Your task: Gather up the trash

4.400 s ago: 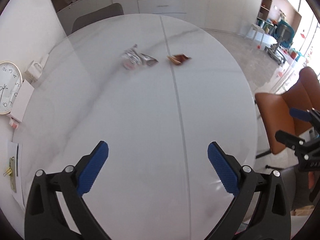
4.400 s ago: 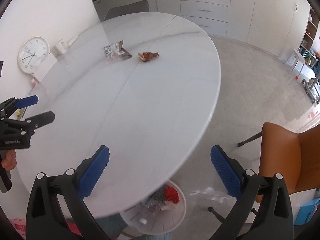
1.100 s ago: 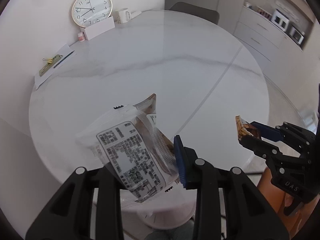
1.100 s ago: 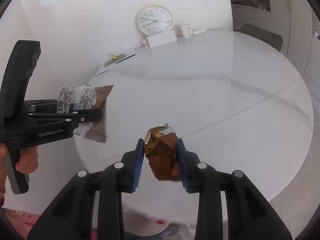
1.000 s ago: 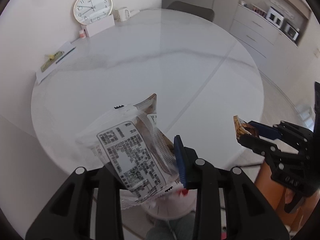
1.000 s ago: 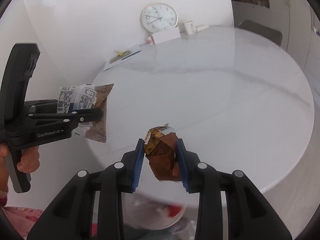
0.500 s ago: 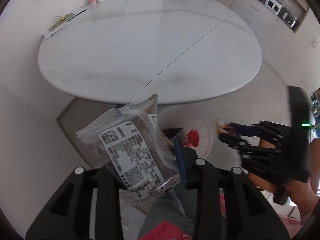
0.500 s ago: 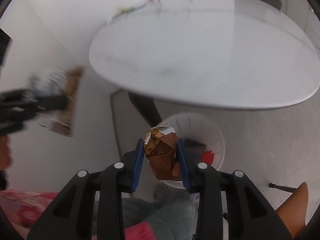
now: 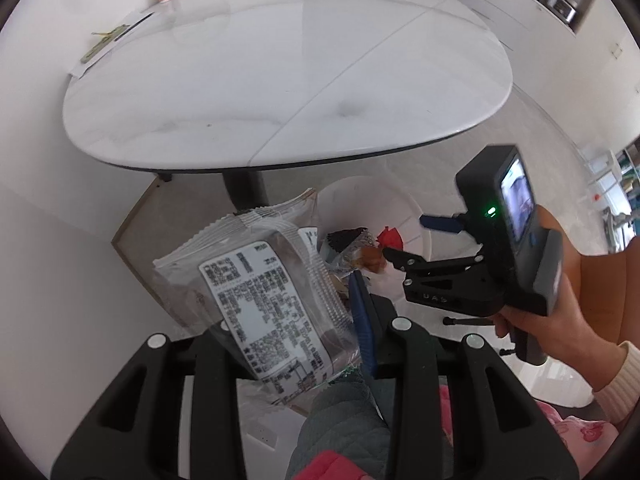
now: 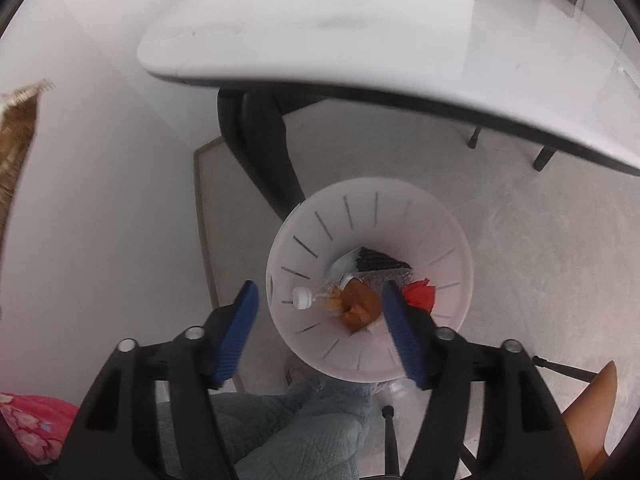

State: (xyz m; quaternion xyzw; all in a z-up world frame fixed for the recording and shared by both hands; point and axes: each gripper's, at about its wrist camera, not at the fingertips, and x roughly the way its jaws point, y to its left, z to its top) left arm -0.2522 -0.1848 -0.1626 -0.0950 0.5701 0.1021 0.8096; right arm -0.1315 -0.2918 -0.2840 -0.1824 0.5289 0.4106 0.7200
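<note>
My left gripper (image 9: 294, 320) is shut on a clear snack wrapper with a white printed label (image 9: 260, 300), held above the floor near the white trash bin (image 9: 404, 216). My right gripper (image 10: 320, 328) is open, right over the bin (image 10: 448, 224). A brown wrapper (image 10: 358, 304) lies loose in the bin between the blue pads, beside a plastic bottle (image 10: 308, 296), dark trash and a red scrap (image 10: 420, 294). In the left wrist view the right gripper (image 9: 408, 242) hangs over the bin with the brown wrapper (image 9: 370, 258) by its lower fingertip.
The white oval table (image 9: 280, 80) stands above and behind the bin on a black pedestal leg (image 10: 260, 152). An orange chair (image 10: 600, 412) is at the right. My legs in grey-green trousers (image 10: 288, 428) are just below the bin. A white wall is on the left.
Both grippers have swung from over the table down to the bin on the floor. My right gripper has opened and the brown wrapper has dropped into the bin. The left still holds its wrapper.
</note>
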